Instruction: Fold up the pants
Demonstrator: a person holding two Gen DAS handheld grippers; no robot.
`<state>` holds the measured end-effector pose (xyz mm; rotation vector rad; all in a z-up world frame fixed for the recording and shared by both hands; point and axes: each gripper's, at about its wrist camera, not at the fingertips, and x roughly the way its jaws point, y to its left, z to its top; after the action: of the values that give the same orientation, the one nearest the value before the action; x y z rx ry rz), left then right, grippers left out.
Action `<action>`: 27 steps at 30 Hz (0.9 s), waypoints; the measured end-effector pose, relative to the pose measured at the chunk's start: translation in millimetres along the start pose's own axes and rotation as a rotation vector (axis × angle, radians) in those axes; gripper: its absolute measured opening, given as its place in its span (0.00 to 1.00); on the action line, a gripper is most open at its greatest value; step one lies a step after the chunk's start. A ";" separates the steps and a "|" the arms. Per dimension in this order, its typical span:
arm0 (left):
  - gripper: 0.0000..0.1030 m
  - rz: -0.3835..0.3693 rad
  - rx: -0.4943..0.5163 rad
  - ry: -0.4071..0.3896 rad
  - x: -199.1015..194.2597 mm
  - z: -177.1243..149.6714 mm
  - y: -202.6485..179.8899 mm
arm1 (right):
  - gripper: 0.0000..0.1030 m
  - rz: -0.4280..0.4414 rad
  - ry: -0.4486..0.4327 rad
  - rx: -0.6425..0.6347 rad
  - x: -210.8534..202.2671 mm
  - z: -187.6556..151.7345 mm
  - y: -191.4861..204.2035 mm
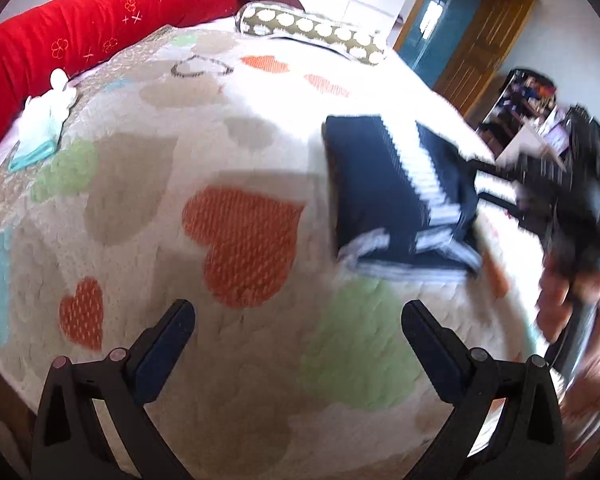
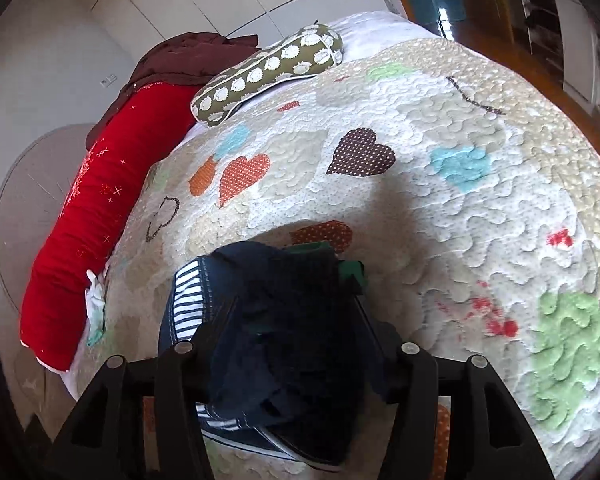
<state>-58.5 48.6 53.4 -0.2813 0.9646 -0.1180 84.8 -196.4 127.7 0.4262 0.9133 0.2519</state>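
Pants (image 2: 276,320), navy with striped white trim, bunched thick between my right gripper (image 2: 296,304) fingers, which are clamped on the wad above the quilt (image 2: 440,208). My left gripper (image 1: 298,344) hangs wide open, nothing in it, over puffy stitched hearts. Round-ended dotted olive bolster (image 2: 268,72) and red pillow (image 2: 96,216) sit along the bed's far edges, well apart from the pants.

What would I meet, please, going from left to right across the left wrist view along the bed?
Red bolster → small white and teal cloth → big orange heart on the quilt → folded navy pants with striped trim → right tool reaching in.
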 end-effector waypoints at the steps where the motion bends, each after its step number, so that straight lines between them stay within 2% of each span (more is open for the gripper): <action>1: 1.00 -0.019 -0.007 0.005 2.0 9.8 -1.5 | 0.64 0.004 -0.001 0.004 -2.3 -2.8 -3.4; 3: 1.00 -0.081 -0.019 0.019 11.7 30.1 -5.7 | 0.65 0.036 0.020 0.029 -0.9 -8.2 -11.7; 6: 1.00 -0.118 0.001 0.043 38.4 54.5 -16.3 | 0.65 0.066 0.073 0.074 14.2 -13.0 -20.1; 8: 1.00 -0.154 -0.002 0.099 62.4 64.7 -21.8 | 0.67 0.122 0.089 0.133 24.4 -14.3 -28.7; 9: 0.93 -0.180 -0.014 0.131 72.1 67.2 -24.0 | 0.64 0.147 0.089 0.162 28.4 -14.4 -33.2; 10: 0.69 -0.212 -0.028 0.164 81.3 68.4 -25.4 | 0.51 0.182 0.086 0.187 31.4 -13.8 -37.3; 12: 0.41 -0.273 -0.046 0.226 93.7 69.4 -28.8 | 0.43 0.238 0.095 0.238 34.5 -13.5 -44.1; 13: 0.40 -0.273 -0.043 0.220 92.1 69.5 -32.3 | 0.39 0.260 0.097 0.255 34.5 -13.1 -45.4; 18: 0.37 -0.246 -0.005 0.159 73.8 86.2 -43.9 | 0.37 0.317 0.074 0.210 22.8 -2.4 -26.3; 20: 0.37 -0.195 0.007 0.143 72.1 94.0 -46.6 | 0.37 0.324 0.054 0.198 20.8 3.3 -18.5; 23: 0.39 -0.100 0.041 0.148 81.6 98.0 -49.2 | 0.41 0.250 0.050 0.171 30.3 6.1 -12.2; 25: 0.42 -0.095 0.035 0.165 84.6 97.6 -43.8 | 0.47 0.158 0.060 0.152 39.1 3.1 -14.5; 27: 0.43 -0.114 0.018 0.164 79.2 93.7 -37.2 | 0.51 0.128 0.077 0.153 42.1 -0.8 -19.9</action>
<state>64.5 12.5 51.6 -0.3140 1.1095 -0.2573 109.6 -197.6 88.2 0.6216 0.9856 0.3180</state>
